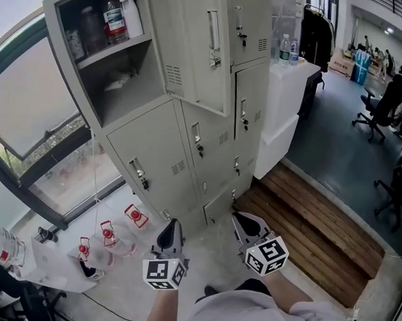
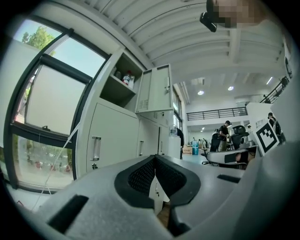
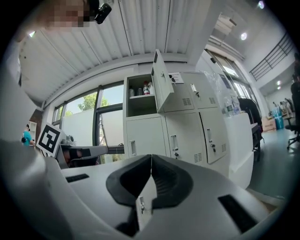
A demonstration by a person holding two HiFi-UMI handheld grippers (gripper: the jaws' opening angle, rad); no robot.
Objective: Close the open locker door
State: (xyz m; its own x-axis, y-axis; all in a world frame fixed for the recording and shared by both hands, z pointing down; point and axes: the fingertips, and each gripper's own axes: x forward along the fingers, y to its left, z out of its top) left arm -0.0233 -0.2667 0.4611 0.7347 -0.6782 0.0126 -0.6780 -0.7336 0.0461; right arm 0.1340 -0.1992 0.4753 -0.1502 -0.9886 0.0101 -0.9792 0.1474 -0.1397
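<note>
Both grippers hang low before the locker (image 1: 155, 161). The left gripper (image 1: 171, 235) and the right gripper (image 1: 246, 229) each have their fingers closed on nothing. The open door (image 1: 194, 55) stands well above and ahead of the fingers, long axis upright, swung outward from the right side of the top compartment (image 1: 122, 80) (bottles (image 1: 115, 18) sit on its shelf). The right gripper appears nearer the door's free edge, so a leftward push seems required.

The locker cabinet (image 1: 154, 151) and its open locker door (image 1: 197, 51) look like sheet metal painted matt pale grey, while the door handle (image 1: 213, 31) is brighter, shinier metal. At the right lies a step (image 1: 308, 218) of brown wooden planks with visible grain. The left gripper (image 2: 154, 161) has a smooth matt grey plastic shell, and its pads (image 2: 140, 177) are black and finely textured.
</note>
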